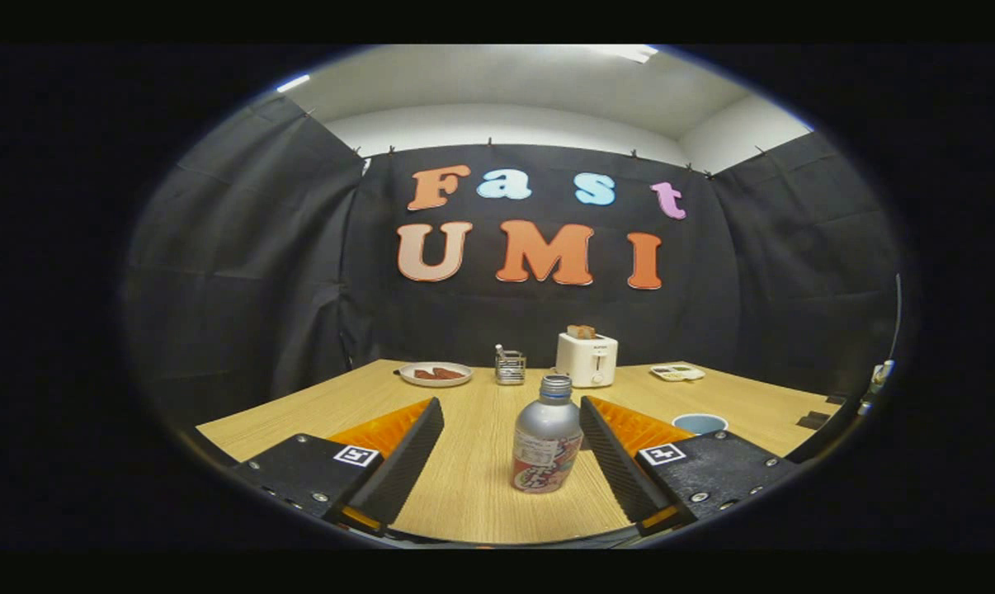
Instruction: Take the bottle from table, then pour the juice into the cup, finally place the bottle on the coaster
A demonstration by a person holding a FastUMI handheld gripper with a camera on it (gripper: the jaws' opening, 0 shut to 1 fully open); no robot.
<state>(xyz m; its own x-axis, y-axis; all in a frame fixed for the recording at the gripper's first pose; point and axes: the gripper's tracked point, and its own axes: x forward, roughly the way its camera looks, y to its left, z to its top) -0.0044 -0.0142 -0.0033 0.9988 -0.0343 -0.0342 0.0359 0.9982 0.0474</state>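
Gripper view: I have the gripper [511, 429] spread wide, both ribbed fingers apart with bare tabletop between them – holding nothing. The bottle [547, 445] stands upright on the wooden table [464, 487], between the fingers but off-centre: it sits right next to the right finger [621, 462], possibly touching it near the shoulder, I can't tell, while a clear gap stays on the left finger [398, 462] side. Silver body, cap on, printed label low down.

From the bottle, the cup [700, 423] is at about 2 o'clock, just beyond the right finger, partly hidden behind it. At 12 o'clock, far back near the cloth wall, a white toaster [587, 359] with toast in it; a small metal holder [510, 367] at 11 o'clock; a plate [436, 374] with something reddish at 10 o'clock; a pale tray [676, 372] at 1 o'clock. I can't pick out a coaster with any certainty – some dark flat bits lie out at 3 o'clock by the table's edge.

Step in hand, as I judge it: the grasp. To do it well I'd nudge right so the bottle centres between the pads, push forward a touch so they meet the body rather than the neck, keep level, then close evenly – a lopsided close would likely shove or tip it
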